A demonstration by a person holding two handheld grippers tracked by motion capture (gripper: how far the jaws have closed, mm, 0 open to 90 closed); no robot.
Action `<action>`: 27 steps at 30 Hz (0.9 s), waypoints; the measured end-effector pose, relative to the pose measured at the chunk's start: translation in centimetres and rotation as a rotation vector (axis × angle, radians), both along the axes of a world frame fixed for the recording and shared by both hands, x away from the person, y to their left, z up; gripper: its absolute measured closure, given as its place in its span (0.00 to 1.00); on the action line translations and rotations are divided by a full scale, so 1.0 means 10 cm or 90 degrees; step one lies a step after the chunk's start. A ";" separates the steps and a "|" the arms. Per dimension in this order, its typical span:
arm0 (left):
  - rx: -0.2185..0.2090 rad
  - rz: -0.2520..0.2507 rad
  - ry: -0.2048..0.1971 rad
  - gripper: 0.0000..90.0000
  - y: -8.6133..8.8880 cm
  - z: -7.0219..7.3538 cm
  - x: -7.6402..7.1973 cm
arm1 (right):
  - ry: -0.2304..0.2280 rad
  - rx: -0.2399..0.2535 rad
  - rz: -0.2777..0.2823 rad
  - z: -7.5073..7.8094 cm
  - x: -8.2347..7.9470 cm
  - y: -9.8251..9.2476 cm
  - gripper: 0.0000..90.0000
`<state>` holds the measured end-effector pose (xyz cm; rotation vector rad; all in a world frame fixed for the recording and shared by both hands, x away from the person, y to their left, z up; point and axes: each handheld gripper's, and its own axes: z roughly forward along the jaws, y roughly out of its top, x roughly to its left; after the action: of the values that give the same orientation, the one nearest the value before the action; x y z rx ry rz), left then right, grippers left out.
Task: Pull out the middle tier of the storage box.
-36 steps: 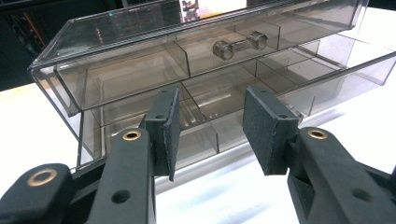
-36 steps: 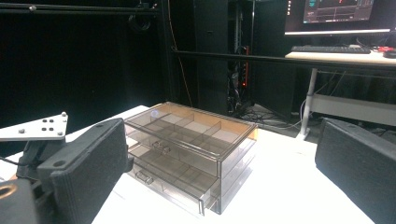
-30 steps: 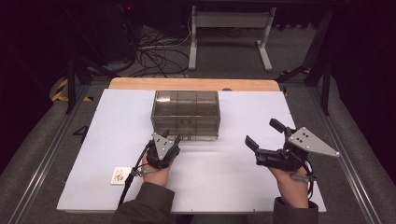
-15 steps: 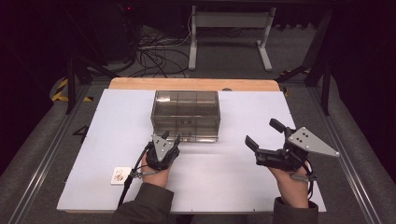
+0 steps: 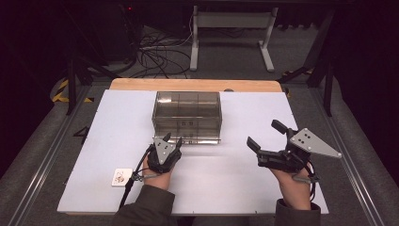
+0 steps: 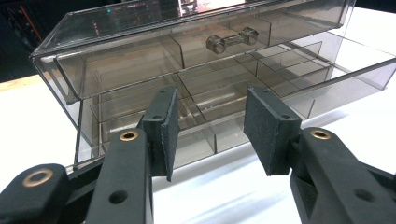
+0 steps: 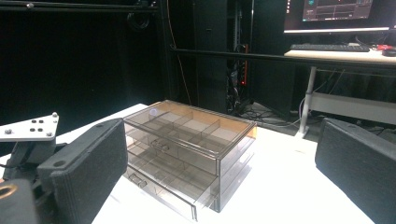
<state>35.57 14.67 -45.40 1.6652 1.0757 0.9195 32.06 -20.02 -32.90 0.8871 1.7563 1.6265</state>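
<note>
We find almost nothing changed across the high view. The left gripper (image 5: 172,139) sits at the same spot in front of the clear drawer box (image 5: 187,110), and the right gripper (image 5: 262,133) hovers over the same patch of the white surface (image 5: 235,179). If the left jaws part a touch wider, the difference is too small for us to make out from above. The lowest drawer (image 5: 197,140) juts a little from the front of the box, and we cannot tell whether it juts further than a moment ago.
</note>
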 end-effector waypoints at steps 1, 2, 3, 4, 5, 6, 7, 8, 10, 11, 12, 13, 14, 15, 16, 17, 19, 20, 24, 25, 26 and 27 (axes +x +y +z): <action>0.000 0.000 0.000 0.62 0.00 0.00 0.00 | 0.000 0.000 0.000 0.00 0.00 0.00 0.04; 0.001 0.000 0.001 0.62 0.00 0.00 0.00 | 0.000 -0.001 0.000 0.00 0.00 0.00 0.03; 0.000 -0.001 0.002 0.62 0.00 0.00 -0.01 | 0.000 0.000 0.000 0.00 0.00 0.00 0.03; -0.001 0.000 0.002 0.62 0.00 0.00 -0.01 | 0.000 0.000 0.000 0.00 0.00 0.00 0.03; -0.001 0.000 0.001 0.62 0.00 0.00 -0.01 | 0.000 0.000 0.000 0.00 0.00 0.00 0.04; -0.003 -0.002 0.003 0.62 0.00 0.00 -0.02 | 0.000 0.000 0.000 0.00 0.00 0.00 0.04; -0.004 -0.002 0.004 0.62 -0.01 0.00 -0.02 | 0.000 0.000 0.000 0.00 0.00 0.00 0.04; -0.005 -0.003 0.004 0.62 -0.01 0.00 -0.02 | 0.000 0.000 0.000 0.00 0.00 0.00 0.04; -0.005 -0.004 0.006 0.62 0.00 0.00 -0.02 | 0.000 -0.001 0.000 0.00 0.00 0.00 0.04; -0.005 -0.005 0.007 0.62 0.00 0.01 -0.02 | 0.000 -0.001 0.001 0.00 0.00 0.00 0.04; -0.006 -0.006 0.008 0.62 0.00 0.01 -0.02 | -0.001 -0.002 0.001 0.00 0.00 0.01 0.04; -0.008 -0.006 0.009 0.62 0.00 0.01 -0.02 | -0.001 -0.002 0.001 0.00 0.00 0.01 0.04; -0.009 -0.007 0.010 0.62 0.00 0.01 -0.02 | 0.000 -0.003 0.001 0.00 0.00 0.01 0.04; -0.009 -0.008 0.012 0.62 0.01 0.02 -0.02 | 0.000 -0.002 0.001 0.00 0.00 0.01 0.04; -0.010 -0.009 0.013 0.62 0.01 0.02 -0.02 | 0.002 -0.001 0.000 0.00 0.00 0.00 0.04; -0.010 -0.009 0.015 0.62 0.01 0.03 -0.01 | 0.001 0.000 -0.001 0.00 0.00 0.00 0.04; -0.012 -0.007 0.017 0.60 0.02 0.03 -0.01 | 0.001 -0.001 -0.001 0.00 0.00 0.00 0.04; -0.012 -0.005 0.019 0.59 0.03 0.04 0.00 | 0.001 0.000 -0.001 0.00 0.00 0.00 0.04; -0.019 -0.003 0.019 0.56 0.06 0.07 0.00 | 0.002 0.000 0.000 -0.01 0.00 0.01 0.03; -0.017 -0.005 0.019 0.56 0.07 0.08 0.00 | 0.003 0.001 0.000 -0.01 0.00 0.01 0.03; -0.020 -0.006 0.017 0.56 0.07 0.10 0.00 | 0.002 -0.004 -0.001 -0.01 0.01 0.01 0.03; -0.021 -0.007 0.015 0.54 0.08 0.11 0.00 | 0.002 -0.004 -0.002 -0.01 0.01 0.01 0.03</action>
<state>35.60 15.49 -44.28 1.6568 1.0915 0.8719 32.16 -19.94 -33.05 0.8904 1.7606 1.6174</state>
